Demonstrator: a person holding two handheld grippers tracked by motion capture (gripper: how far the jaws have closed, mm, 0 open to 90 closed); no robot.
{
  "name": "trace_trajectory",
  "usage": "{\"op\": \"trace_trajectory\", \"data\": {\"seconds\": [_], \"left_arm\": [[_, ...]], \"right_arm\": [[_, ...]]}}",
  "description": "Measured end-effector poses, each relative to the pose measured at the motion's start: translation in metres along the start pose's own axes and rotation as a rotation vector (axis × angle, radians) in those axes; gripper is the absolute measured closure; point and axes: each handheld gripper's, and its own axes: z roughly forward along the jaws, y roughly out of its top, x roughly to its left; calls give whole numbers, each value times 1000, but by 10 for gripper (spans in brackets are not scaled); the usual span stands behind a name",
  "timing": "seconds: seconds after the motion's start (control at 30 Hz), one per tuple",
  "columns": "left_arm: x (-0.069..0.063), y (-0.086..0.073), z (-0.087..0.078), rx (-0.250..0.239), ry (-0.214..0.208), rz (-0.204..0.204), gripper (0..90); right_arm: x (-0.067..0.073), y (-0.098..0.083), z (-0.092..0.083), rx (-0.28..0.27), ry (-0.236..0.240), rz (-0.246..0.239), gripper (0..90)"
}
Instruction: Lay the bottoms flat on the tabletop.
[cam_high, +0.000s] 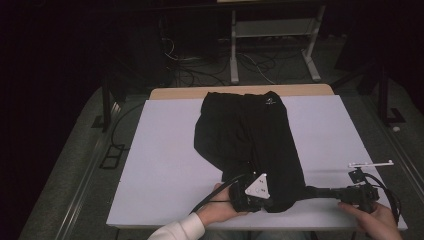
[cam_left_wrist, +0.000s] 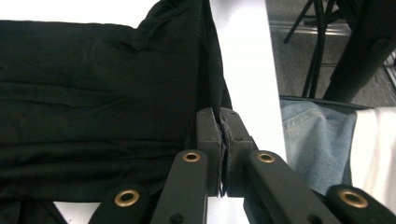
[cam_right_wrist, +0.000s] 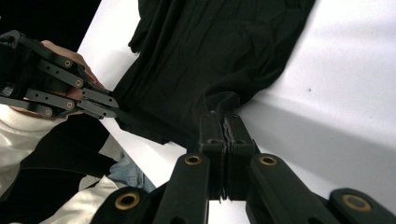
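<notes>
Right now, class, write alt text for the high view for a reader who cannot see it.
A black garment lies on a white table. At its near edge, the left gripper and right gripper, each in a person's hand, are shut on the cloth's near hem.

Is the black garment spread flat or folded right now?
Folded: the black garment lies doubled lengthwise on the white table, a layered edge along its left side.
</notes>
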Motion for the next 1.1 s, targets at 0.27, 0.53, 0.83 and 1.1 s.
{"op": "trace_trajectory", "data": {"seconds": [0.27, 0.53, 0.83, 1.1], "left_arm": [[-1, 1, -2, -7, -5, 4, 868], [-6, 3, -2, -7, -16, 13, 868], [-14, 5, 4, 13, -47, 16, 867], [-11, 3, 8, 39, -119, -28, 764]], "right_arm": [[5, -4, -6, -12, 11, 1, 871], [8, -9, -11, -8, 21, -6, 871], [11, -18, -16, -5, 23, -3, 870], [11, -26, -20, 2, 6, 37, 720]]}}
